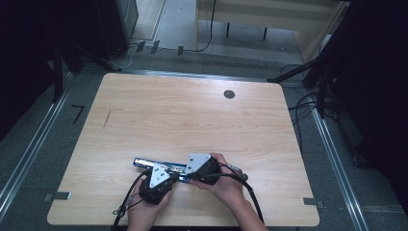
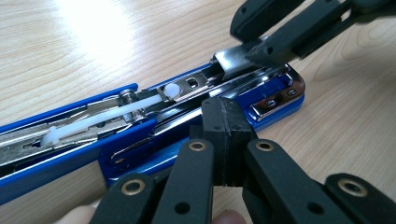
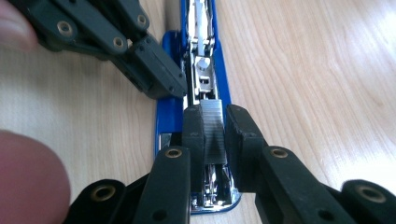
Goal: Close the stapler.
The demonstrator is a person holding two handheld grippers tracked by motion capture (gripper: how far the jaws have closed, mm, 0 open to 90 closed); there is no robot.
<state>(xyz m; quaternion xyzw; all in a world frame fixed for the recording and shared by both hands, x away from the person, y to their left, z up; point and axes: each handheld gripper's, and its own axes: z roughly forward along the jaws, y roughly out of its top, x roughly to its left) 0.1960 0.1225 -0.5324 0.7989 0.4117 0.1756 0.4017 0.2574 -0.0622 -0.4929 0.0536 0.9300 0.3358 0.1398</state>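
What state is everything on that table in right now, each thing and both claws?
Blue stapler: lying on the table, opened out flat, its metal staple channel exposed.
Strip of staples: held over the stapler's channel, near its front end.
White pusher rod: lying along the channel.
Left claw: shut, tips pressed on the stapler's blue edge.
Right claw: shut on the strip of staples.

Pale wooden table; grey floor
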